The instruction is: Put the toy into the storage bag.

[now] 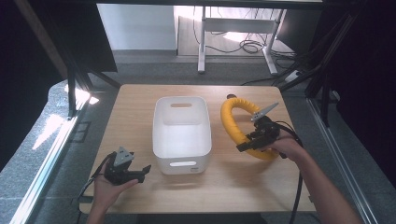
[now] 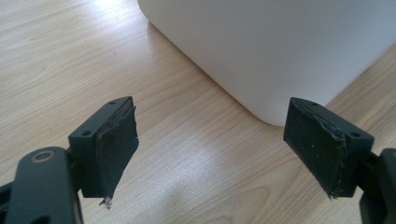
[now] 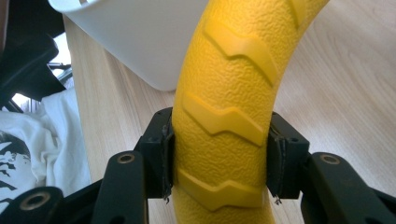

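**Yellow tube in my right grip, bin beside it**

High view: my right gripper (image 1: 247, 144) pinches the yellow tube (image 1: 231, 122) right of the white bin (image 1: 181, 135). Left gripper view: my left gripper (image 2: 210, 144) gapes, holding nothing. Right gripper view: pads squeeze the tube's ridged curve; I judge it could twist and slip.

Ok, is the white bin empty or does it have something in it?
Empty. The high view looks straight into the bin and shows bare white floor; the yellow ring is outside it.
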A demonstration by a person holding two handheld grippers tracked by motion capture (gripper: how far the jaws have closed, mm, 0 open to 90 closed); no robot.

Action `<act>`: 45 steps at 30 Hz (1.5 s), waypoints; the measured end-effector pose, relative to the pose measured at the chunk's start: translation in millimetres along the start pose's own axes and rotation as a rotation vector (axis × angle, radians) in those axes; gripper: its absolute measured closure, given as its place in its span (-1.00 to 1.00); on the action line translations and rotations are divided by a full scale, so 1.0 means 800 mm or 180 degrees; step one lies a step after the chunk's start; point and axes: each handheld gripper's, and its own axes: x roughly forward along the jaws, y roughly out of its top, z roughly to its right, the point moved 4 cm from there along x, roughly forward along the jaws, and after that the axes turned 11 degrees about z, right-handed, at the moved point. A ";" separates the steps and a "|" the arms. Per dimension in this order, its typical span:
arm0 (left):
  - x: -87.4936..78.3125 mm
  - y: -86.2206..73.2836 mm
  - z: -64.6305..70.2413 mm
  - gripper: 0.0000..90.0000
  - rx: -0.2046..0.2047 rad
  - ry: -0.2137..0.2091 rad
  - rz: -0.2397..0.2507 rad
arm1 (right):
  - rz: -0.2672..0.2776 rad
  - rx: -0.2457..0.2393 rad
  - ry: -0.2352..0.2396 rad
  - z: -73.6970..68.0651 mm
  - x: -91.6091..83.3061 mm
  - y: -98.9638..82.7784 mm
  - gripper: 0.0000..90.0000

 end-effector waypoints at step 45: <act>0.000 0.000 -0.001 -0.61 0.0004 0.0021 0.0004 | 0.0889 -0.0273 0.0014 -0.034 -0.052 0.063 0.15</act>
